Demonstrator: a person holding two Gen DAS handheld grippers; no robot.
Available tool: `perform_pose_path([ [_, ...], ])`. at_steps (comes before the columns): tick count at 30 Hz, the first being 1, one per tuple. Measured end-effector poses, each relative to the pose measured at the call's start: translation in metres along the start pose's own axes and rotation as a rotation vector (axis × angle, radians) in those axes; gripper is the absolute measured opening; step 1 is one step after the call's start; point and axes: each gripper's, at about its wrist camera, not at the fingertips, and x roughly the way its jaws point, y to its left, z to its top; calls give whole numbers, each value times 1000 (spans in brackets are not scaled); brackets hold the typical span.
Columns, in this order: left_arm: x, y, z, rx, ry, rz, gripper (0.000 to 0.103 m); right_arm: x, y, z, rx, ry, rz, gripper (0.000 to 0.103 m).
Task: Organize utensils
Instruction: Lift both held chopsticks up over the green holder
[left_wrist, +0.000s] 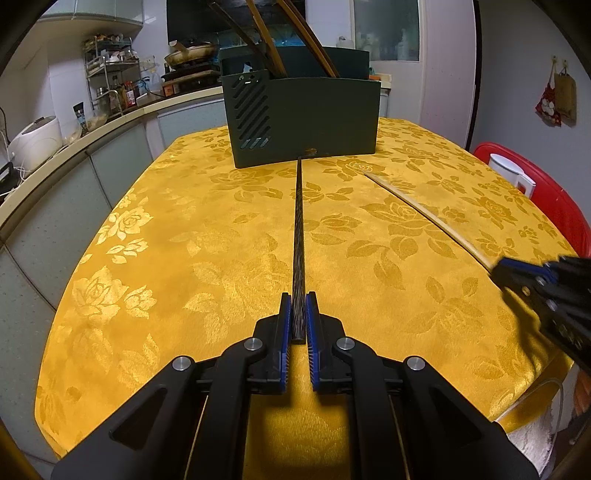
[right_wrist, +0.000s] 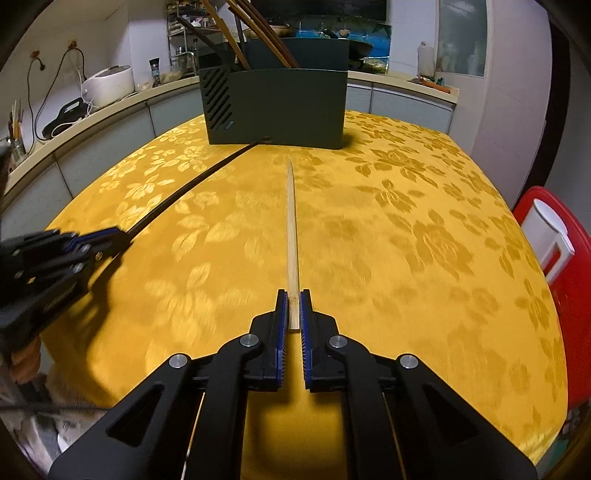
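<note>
A dark green utensil holder (left_wrist: 303, 118) stands at the far side of the table, with several chopsticks leaning out of it; it also shows in the right wrist view (right_wrist: 277, 107). My left gripper (left_wrist: 298, 308) is shut on the end of a dark chopstick (left_wrist: 298, 236) that points at the holder's base. My right gripper (right_wrist: 293, 306) is shut on the end of a pale bamboo chopstick (right_wrist: 291, 221) that also points toward the holder. Each gripper shows in the other's view: the right gripper (left_wrist: 496, 273) at the right edge, the left gripper (right_wrist: 125, 236) at the left edge.
The table wears a yellow rose-patterned cloth (left_wrist: 184, 258). A kitchen counter (left_wrist: 74, 136) with a white rice cooker (left_wrist: 35, 142) and a spice rack runs along the left. A red chair (left_wrist: 546, 199) carrying a white jug stands at the table's right.
</note>
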Motion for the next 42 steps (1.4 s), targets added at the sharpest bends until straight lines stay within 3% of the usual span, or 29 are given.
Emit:
perform_pose_path([
  [20, -2, -2, -5, 8, -33, 15, 8, -12, 1, -20, 38, -97, 10, 9],
  [32, -10, 0, 0, 31, -17, -12, 7, -16, 0, -16, 47, -71, 34, 7],
  [42, -64, 20, 30, 6, -132, -23, 7, -66, -12, 6, 77, -221, 44, 7],
])
